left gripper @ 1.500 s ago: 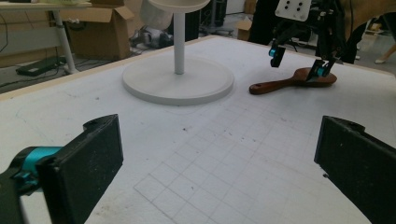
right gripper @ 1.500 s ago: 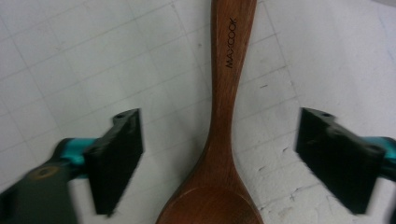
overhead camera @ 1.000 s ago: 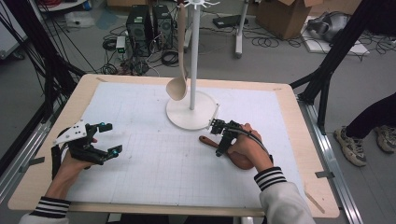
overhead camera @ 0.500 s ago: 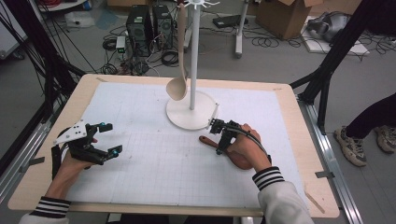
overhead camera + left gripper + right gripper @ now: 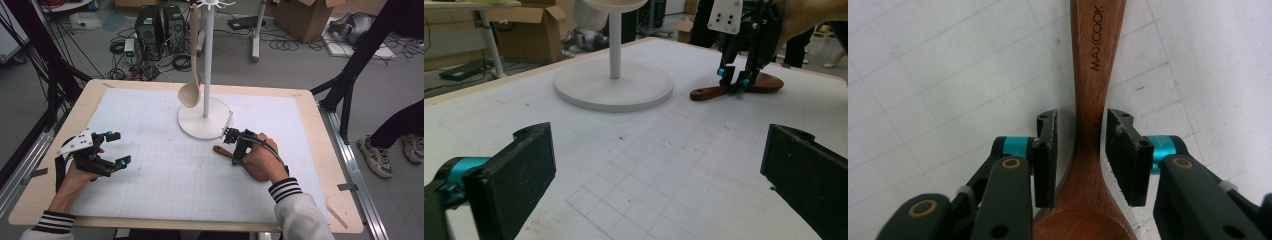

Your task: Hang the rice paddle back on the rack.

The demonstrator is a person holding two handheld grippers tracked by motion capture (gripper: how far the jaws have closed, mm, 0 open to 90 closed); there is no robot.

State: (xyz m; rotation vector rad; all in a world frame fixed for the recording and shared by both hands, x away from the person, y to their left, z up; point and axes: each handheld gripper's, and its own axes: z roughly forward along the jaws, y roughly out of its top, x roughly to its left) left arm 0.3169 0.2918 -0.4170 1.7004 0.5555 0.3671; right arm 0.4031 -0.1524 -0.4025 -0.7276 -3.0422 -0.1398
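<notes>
A dark wooden spoon point(image 5: 220, 149) lies flat on the white gridded mat, right of centre, with its bowl under the person's right hand. My right gripper point(image 5: 235, 151) points down over the spoon's neck. Its jaws straddle the spoon point(image 5: 1093, 75) and have just been closing, with a narrow gap still showing beside the left pad point(image 5: 1047, 150). My left gripper point(image 5: 119, 148) rests open at the mat's left side with nothing between its fingers. In the left gripper view, the spoon point(image 5: 709, 92) and the right gripper point(image 5: 735, 79) lie ahead at the right.
A white stand point(image 5: 199, 125) with a round base and a tall pole stands at the table's back centre. A pale wooden spoon point(image 5: 190, 93) hangs from its top. Computer towers, cables and cardboard boxes sit on the floor beyond. A person's legs point(image 5: 395, 135) are at the right.
The right gripper's jaws have drawn closer together around the dark spoon's neck. Both hands have kept their places, and the spoon has not moved.
</notes>
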